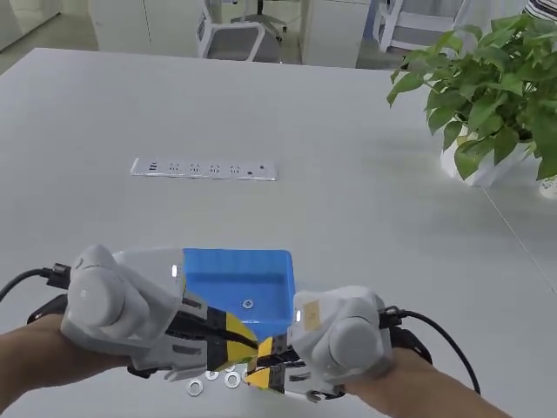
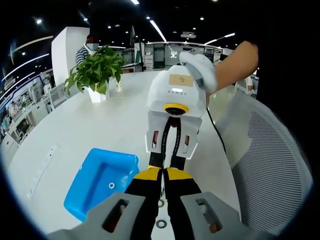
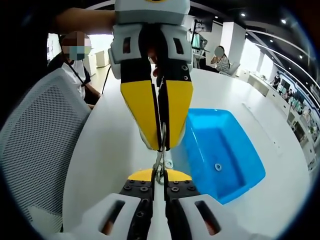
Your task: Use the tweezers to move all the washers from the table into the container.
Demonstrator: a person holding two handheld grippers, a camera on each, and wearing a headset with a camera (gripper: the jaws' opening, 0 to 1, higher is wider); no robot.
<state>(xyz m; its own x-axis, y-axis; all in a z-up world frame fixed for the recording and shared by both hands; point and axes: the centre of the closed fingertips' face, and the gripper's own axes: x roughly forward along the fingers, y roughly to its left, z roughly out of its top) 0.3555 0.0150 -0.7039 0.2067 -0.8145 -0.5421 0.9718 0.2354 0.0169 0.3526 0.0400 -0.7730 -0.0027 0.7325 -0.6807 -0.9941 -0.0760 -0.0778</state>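
A: Yellow jaw tips of the left gripper [image 1: 244,340] and right gripper [image 1: 265,364] meet at the bottom of the head view. Each pair is pressed together, pinching the metal tweezers [image 3: 161,150] between them.

B: Washers?

A: Three washers [image 1: 211,376] lie on the table [image 1: 392,244] just under the jaws. A fourth washer [image 1: 248,304] sits in the blue container [image 1: 235,255] behind.

B: Writing?

A: Small lettering [image 2: 177,92] on the right gripper, roughly "KENSC". Its tan sticker [image 2: 180,80] is unreadable. Farther off are a power strip [image 1: 204,169] and, upper right, a plant [image 1: 487,78].
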